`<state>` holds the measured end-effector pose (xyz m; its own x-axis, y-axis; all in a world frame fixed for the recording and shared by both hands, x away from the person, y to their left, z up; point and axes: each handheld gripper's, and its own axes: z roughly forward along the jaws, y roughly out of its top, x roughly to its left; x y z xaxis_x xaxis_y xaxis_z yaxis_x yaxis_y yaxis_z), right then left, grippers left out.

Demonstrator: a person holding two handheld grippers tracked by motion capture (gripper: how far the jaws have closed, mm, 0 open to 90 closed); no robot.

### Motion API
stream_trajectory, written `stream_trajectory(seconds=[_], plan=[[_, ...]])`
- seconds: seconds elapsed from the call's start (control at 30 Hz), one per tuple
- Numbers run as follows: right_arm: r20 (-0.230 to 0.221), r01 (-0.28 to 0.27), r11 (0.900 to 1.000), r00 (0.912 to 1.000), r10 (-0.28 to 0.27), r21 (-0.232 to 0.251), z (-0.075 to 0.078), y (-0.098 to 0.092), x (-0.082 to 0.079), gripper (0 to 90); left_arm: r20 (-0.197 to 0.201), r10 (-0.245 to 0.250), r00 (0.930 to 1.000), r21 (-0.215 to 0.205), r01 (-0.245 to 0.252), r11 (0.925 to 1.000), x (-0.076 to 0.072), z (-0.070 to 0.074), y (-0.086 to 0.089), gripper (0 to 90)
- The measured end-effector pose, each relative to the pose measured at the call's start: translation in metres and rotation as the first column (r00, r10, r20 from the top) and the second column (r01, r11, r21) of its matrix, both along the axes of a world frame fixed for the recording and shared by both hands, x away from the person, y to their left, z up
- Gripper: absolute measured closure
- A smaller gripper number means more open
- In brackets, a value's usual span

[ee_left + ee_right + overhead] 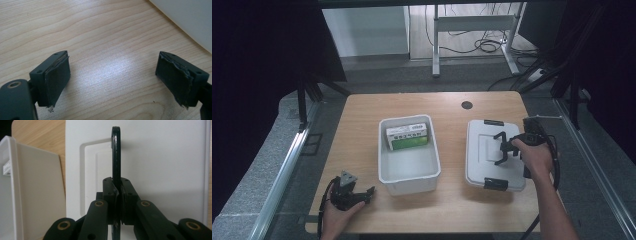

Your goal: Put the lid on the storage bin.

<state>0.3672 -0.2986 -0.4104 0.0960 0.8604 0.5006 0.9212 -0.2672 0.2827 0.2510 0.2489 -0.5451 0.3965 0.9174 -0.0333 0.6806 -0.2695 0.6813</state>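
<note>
At the lower left of the high view we see the left gripper [362,192] resting on the table [362,120], its jaws apart with bare wood between the pads [56,75] in the left gripper view. Just right of it, at the frame's centre, sits the white bin [384,150], a green and white box [408,136] lying in its far end. At the right, the right gripper [502,148] is over the lid [482,170]; in the right gripper view its jaws are clamped on the lid's thin black handle [116,152], which stands upright in the middle of that frame.
</note>
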Motion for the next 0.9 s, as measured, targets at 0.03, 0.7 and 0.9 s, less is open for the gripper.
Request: stream_trajectory(seconds=[0.03, 0.7, 0.9], plan=[[0.008, -0.003, 1.000, 1.0000, 0.003, 0.000, 0.005, 0.001, -0.001, 84.8, 0.000, 0.000, 1.0000, 0.000, 0.000, 1.0000, 0.000, 0.000, 0.000, 12.4], [0.070, -0.043, 0.999, 0.9967, 0.042, 0.012, 0.037, 0.007, -0.013, 84.8, -0.001, 0.000, 1.0000, 0.001, 0.000, 1.0000, 0.000, 0.000, 0.000, 12.4], [0.087, -0.058, 0.998, 0.9945, 0.057, 0.013, 0.046, 0.014, -0.014, 84.8, 0.002, -0.001, 1.0000, 0.001, 0.001, 1.0000, 0.000, 0.000, 0.000, 12.4]])
